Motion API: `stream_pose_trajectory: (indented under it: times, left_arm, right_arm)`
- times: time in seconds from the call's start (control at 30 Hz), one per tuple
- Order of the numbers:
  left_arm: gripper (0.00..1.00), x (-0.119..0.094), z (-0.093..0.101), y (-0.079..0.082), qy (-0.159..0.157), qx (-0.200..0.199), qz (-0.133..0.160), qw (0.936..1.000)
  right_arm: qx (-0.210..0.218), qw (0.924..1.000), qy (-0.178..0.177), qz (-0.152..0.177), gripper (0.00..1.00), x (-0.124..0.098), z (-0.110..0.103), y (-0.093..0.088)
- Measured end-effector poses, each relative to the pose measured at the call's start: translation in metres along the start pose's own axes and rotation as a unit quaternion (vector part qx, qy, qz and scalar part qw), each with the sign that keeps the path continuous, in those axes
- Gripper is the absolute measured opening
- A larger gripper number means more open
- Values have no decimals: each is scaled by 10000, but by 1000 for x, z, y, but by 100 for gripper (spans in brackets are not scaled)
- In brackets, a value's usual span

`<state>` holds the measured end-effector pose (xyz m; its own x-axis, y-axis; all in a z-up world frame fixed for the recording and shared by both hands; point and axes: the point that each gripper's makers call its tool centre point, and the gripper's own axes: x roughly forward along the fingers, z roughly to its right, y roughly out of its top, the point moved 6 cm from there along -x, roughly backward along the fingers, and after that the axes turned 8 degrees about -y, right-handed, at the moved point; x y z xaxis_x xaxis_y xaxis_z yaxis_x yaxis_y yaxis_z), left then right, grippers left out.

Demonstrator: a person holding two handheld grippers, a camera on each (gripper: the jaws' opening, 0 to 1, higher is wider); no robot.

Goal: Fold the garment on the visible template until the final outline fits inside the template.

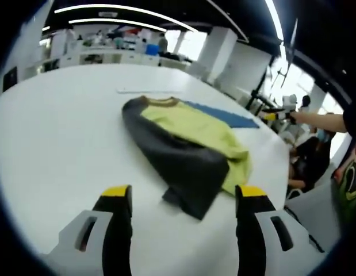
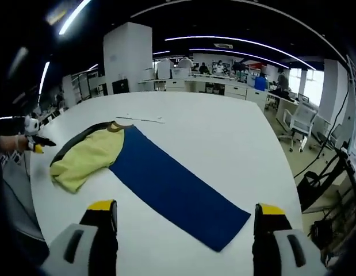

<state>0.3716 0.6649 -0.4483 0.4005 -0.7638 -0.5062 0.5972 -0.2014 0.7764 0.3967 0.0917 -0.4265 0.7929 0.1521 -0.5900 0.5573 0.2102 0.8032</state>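
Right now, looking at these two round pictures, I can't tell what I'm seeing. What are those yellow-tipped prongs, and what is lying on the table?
Each picture comes from a small camera riding on a hand-held gripper; a person carries one in each hand. The prongs rising from the bottom are that gripper's two jaws. In the left gripper view, the left gripper stands open, holding nothing. In the right gripper view, the right gripper is open and empty too. On the white table lies a yellow and dark grey garment, partly folded, resting over one end of a long blue template. The other gripper shows small at each picture's edge, and an office with desks lies behind.
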Motion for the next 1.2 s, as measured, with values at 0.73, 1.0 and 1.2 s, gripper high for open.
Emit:
stream_pose_trajectory:
  times: [0.73,1.0,1.2]
  left_arm:
    - [63,1,12,-15,-40,234,-208,9995]
    - [61,4,16,-23,-81,231,-239,9994]
    - [58,6,18,-27,-76,439,-348,9984]
  right_arm:
    - [-635,9909,1056,538,98,-43,-106,33]
    - [-839,9812,1626,614,97,-62,-162,43]
    - [-1025,9762,1809,615,96,-72,-177,46]
